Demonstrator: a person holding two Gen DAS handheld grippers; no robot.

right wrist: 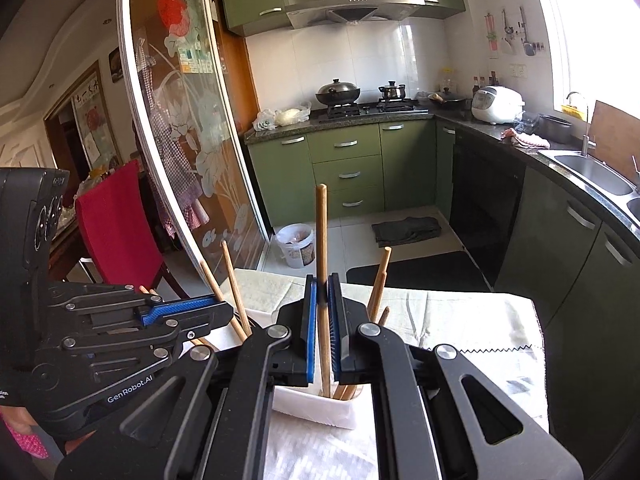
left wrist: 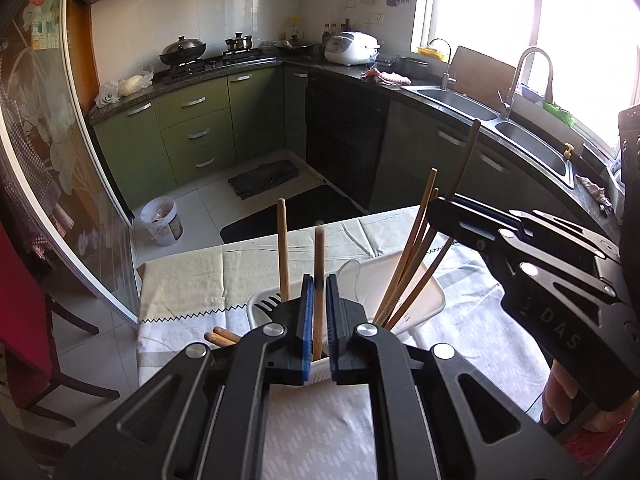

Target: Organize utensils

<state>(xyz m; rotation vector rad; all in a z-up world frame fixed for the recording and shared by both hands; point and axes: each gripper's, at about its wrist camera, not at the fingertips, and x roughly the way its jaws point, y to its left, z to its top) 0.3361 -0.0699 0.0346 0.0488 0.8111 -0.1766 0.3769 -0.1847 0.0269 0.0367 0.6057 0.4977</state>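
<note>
My left gripper (left wrist: 319,285) is shut on an upright wooden utensil handle (left wrist: 319,248), whose lower end goes into a white holder (left wrist: 320,374) on the table. My right gripper (right wrist: 322,282) is shut on another wooden handle (right wrist: 321,224), which stands in the same white holder (right wrist: 316,404). In the left wrist view the right gripper (left wrist: 435,210) comes in from the right, clamped on a long thin stick (left wrist: 466,152). Several wooden sticks (left wrist: 408,264) lean out of the holder. In the right wrist view the left gripper (right wrist: 226,312) reaches in from the left beside two slanting sticks (right wrist: 234,280).
A white tray (left wrist: 424,292) sits behind the holder, with a black slotted spatula head (left wrist: 267,302) at its left. The table carries a pale cloth (left wrist: 192,280). Beyond lie the kitchen floor, a white bucket (left wrist: 162,220), green cabinets (left wrist: 192,132) and a sink (left wrist: 532,140). A red-backed chair (right wrist: 116,232) stands at the left.
</note>
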